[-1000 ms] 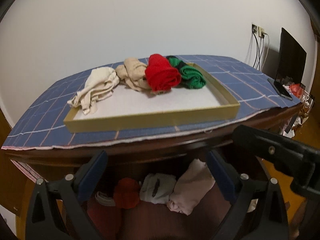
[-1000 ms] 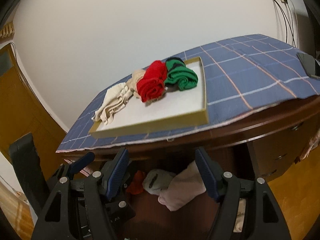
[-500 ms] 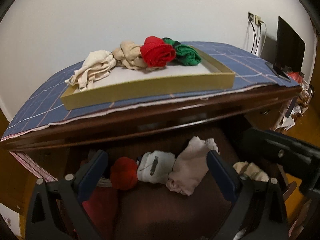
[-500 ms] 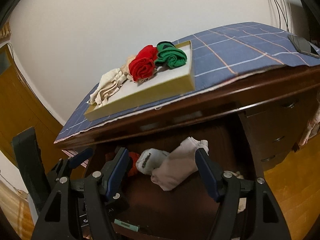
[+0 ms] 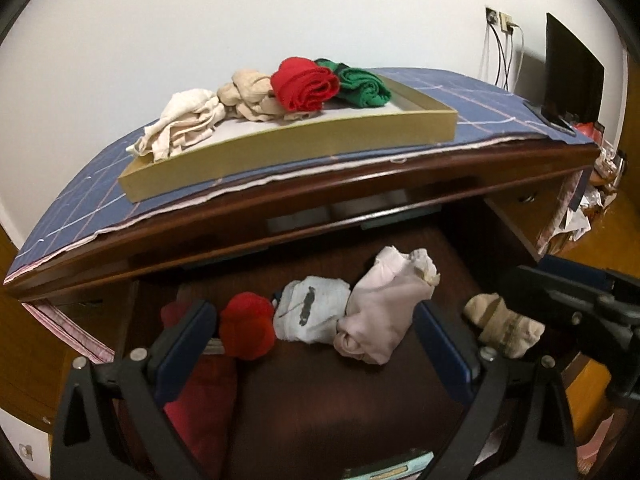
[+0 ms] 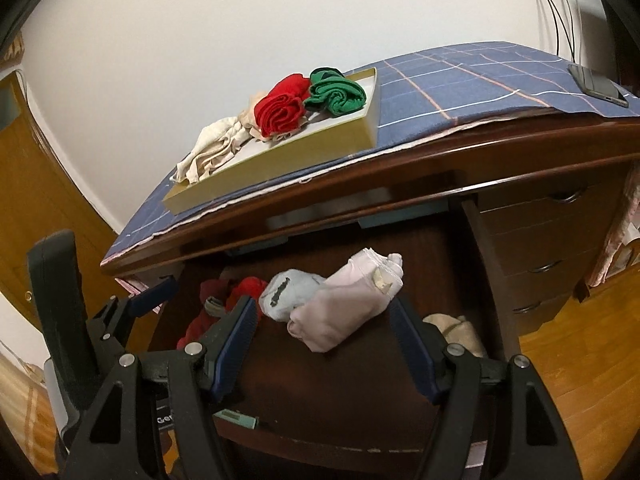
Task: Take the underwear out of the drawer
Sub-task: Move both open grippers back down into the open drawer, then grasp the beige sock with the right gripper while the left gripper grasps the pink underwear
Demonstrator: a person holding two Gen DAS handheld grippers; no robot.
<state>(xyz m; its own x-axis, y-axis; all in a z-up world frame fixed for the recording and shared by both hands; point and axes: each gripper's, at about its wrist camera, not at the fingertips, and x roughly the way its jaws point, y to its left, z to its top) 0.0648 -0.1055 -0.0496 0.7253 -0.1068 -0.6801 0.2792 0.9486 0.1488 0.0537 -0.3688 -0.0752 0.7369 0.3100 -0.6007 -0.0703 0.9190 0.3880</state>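
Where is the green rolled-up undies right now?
The green roll sits up on the desk in the shallow tray, at the right end of the row in the left wrist view, touching the red roll.

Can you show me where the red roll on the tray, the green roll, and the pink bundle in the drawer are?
red roll [image 5: 305, 84], left wrist view, its coiled front
green roll [image 5: 364, 87], left wrist view, its middle
pink bundle [image 6: 344, 306], right wrist view, its middle

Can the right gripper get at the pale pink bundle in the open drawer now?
Probably yes. The right gripper is open and the pale pink bundle lies uncovered in the drawer, just ahead between its fingers, with nothing in between.
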